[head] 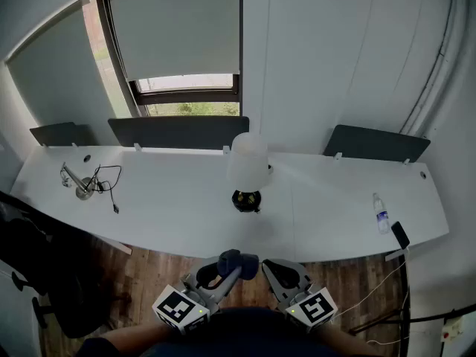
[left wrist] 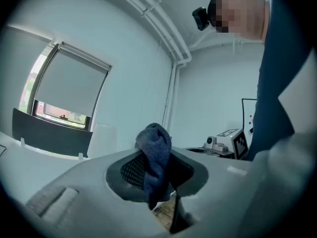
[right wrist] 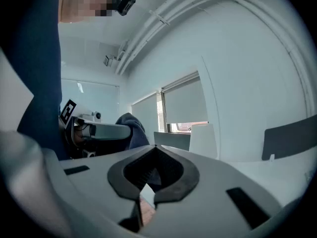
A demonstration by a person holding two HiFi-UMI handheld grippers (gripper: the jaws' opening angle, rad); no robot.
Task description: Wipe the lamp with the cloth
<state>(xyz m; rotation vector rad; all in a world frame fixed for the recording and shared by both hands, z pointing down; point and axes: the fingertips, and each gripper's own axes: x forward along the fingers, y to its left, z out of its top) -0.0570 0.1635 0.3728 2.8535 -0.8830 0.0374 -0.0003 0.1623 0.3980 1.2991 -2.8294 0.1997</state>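
Nearest the body, the left tongs point(head: 232, 264) are held low over the wooden floor point(head: 357, 281), short of the counter edge. They are pinching a dark blue knitted cloth point(left wrist: 154, 150). The left gripper view shows the cloth bunched upright between the ribbed pads, with a tail hanging below them. Just beside them, the right tongs point(head: 274, 271) are pressed together or very nearly so. The right gripper view shows nothing between their pads point(right wrist: 171, 175), so they are judged empty. Beyond both lies the long white curved counter point(head: 178, 214). The task's thing, a white lamp with a frosted cylindrical shade and a black base point(head: 248, 168), stands upright near the counter's middle, well apart from the cloth and roughly in line ahead of both tongs. On the far left of the counter are a small metal fitting with a black cable point(head: 88, 182). At the right end, a clear plastic water bottle point(head: 381, 214) lies near a black phone point(head: 400, 234). Dark grey divider panels point(head: 178, 132) and a window with a grey roller blind point(head: 178, 28) stand behind. Step in hand, by judgement: the cloth is secured and the approach has not begun, as nothing touches the lamp. The next move calls for carrying the cloth forward and up to the shade and meeting it lightly, since a tall shade on a small base may tip. The free right tongs could steady the base if needed.
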